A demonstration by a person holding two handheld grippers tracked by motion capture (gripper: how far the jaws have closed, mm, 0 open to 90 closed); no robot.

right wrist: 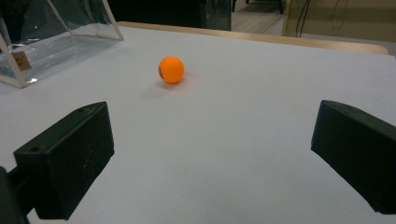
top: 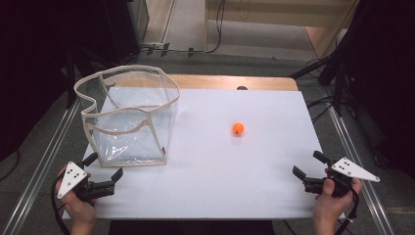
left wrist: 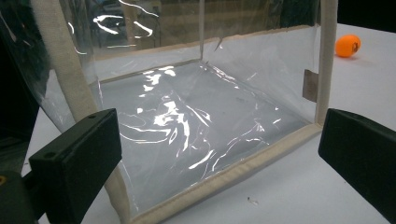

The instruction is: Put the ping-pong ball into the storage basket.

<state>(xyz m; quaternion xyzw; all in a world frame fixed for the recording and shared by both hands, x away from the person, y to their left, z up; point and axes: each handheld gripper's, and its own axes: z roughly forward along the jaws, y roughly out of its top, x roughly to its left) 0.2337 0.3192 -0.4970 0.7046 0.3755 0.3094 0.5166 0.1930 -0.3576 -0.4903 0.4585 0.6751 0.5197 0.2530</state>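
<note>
High view: white table [top: 215, 186] with a clear bag [top: 128, 117] standing open-topped at the left and an orange ball [top: 238, 129] alone near the middle, well apart from the bag. Left gripper [top: 104, 171] sits just beside the bag's near bottom edge, right gripper [top: 307, 164] at the near right corner, both spread wide with nothing between them (looks like a ready pose before any pick).

Left gripper view: jaws gaping, aimed at the bag [left wrist: 196, 116]; ball [left wrist: 347, 45] small at far right. Likely placed to steady the bag.

Right gripper view: jaws wide apart, empty, framing the ball [right wrist: 171, 69] ahead on bare table, so this hand probably takes it.
</note>
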